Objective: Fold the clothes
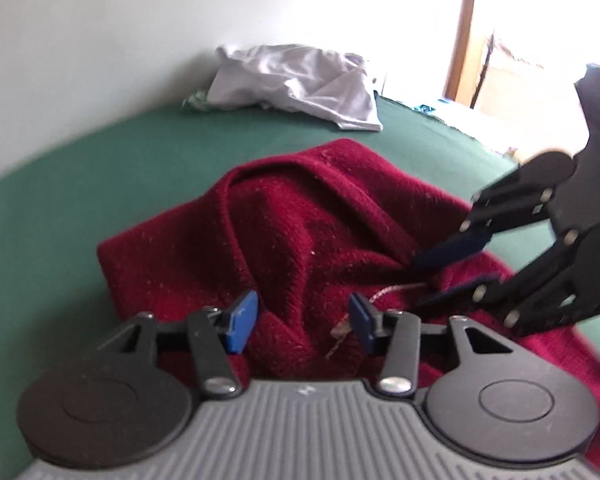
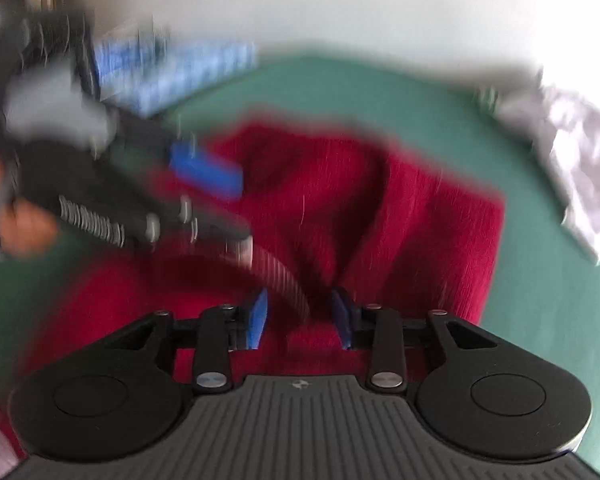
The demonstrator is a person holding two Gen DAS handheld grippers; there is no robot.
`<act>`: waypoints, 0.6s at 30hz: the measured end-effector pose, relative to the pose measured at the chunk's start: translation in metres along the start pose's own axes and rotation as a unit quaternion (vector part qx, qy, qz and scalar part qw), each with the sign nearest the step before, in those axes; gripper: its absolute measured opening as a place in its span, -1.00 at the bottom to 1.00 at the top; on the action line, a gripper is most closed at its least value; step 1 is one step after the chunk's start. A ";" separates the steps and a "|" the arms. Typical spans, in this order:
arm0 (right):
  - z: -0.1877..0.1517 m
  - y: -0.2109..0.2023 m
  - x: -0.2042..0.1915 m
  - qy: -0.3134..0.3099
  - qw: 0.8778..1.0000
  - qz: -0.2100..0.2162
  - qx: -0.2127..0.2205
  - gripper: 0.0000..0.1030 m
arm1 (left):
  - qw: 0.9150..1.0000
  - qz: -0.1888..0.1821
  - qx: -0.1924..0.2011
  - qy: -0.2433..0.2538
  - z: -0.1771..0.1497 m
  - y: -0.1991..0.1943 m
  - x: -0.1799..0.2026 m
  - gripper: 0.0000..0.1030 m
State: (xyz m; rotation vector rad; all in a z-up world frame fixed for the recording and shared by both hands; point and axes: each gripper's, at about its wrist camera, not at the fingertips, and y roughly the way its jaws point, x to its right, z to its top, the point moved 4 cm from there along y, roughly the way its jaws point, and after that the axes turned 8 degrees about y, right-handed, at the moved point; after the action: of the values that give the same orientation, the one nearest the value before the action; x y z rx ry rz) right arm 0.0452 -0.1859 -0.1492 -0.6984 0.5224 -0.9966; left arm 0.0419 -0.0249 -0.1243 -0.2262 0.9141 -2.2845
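Jaws of left gripper [image 1: 302, 322] part open, empty; right gripper [image 2: 300, 318] narrow gap, grip unclear; red sweater [image 1: 300, 216] thick, soft, floppy: take at hem corners

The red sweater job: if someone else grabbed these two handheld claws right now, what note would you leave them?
Left claw: open, low over the red sweater, gripping nothing.
Right claw: partly open over the sweater's near edge; that view is blurred, so I cannot tell whether it pinches cloth.
The sweater lies bunched and creased in the middle of the green table. A crumpled white garment waits at the far edge by the wall.
Done: no neat fold visible yet.
Left: flatten and fold the sweater, then the white garment.
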 end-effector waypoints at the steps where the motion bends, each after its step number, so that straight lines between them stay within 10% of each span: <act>1: -0.002 -0.002 0.001 0.006 1.000 0.002 -0.004 -0.35 | 1.000 -0.007 -0.002 -0.002 0.003 -0.003 0.001 -0.05; 9: -0.004 -0.034 0.008 0.087 0.996 -0.003 0.013 -0.35 | 1.000 -0.023 0.001 -0.014 -0.003 -0.020 0.005 0.10; 12: -0.006 -0.058 0.024 0.168 0.982 -0.035 0.075 -0.31 | 0.999 -0.035 0.005 -0.038 -0.009 -0.026 0.003 0.12; 18: -0.045 -0.053 0.034 0.272 0.960 -0.051 0.048 -0.41 | 0.998 -0.046 0.009 -0.044 -0.014 -0.027 0.009 0.20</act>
State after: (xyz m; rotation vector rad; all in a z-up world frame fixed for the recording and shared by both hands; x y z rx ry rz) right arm -0.0005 -0.2485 -0.1428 -0.3593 0.9154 -1.3096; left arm 0.0157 -0.0089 -0.1176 -0.3636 0.8539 -2.3456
